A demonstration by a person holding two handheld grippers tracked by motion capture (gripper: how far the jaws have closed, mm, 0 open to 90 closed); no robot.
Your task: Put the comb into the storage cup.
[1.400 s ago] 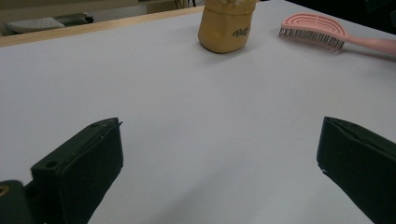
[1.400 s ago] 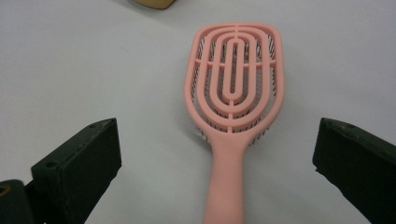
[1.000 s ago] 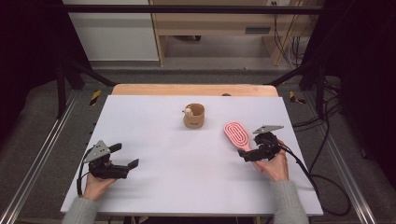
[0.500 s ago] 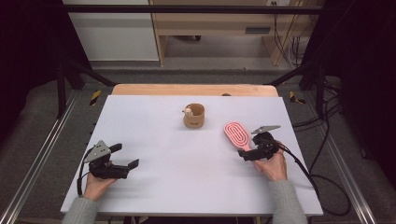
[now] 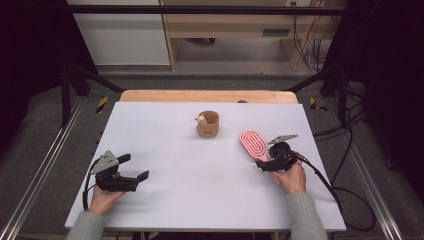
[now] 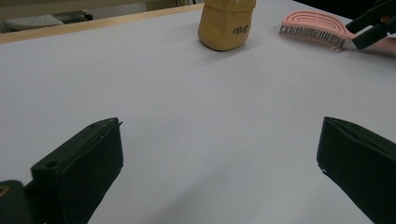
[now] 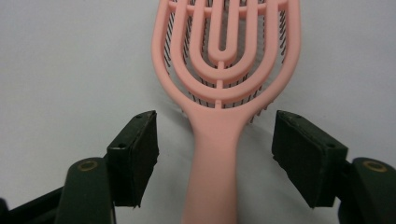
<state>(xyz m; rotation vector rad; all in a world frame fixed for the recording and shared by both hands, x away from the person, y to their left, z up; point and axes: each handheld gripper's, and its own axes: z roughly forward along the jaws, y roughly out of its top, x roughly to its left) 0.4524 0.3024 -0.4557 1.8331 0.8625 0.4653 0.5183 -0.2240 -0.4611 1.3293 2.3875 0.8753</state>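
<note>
A tan cup point(image 5: 208, 124) stands mid-table with a small pale thing at its rim; the pink hairbrush point(image 5: 253, 144) lies flat to its right, handle between the right gripper point(image 7: 215, 154) jaws, which have just been closing but are not yet touching it; the left gripper point(image 5: 134, 169) rests released, well apart.

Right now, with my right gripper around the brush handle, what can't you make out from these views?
- Pink hairbrush: the handle's end is cut off by the bottom edge of the right gripper view.
- Right gripper: its jaws have just been closing with the handle between them, pads not touching.
- Tan cup: the small thing at its rim is too small in the high view; the left gripper view's top edge crops it.
</note>
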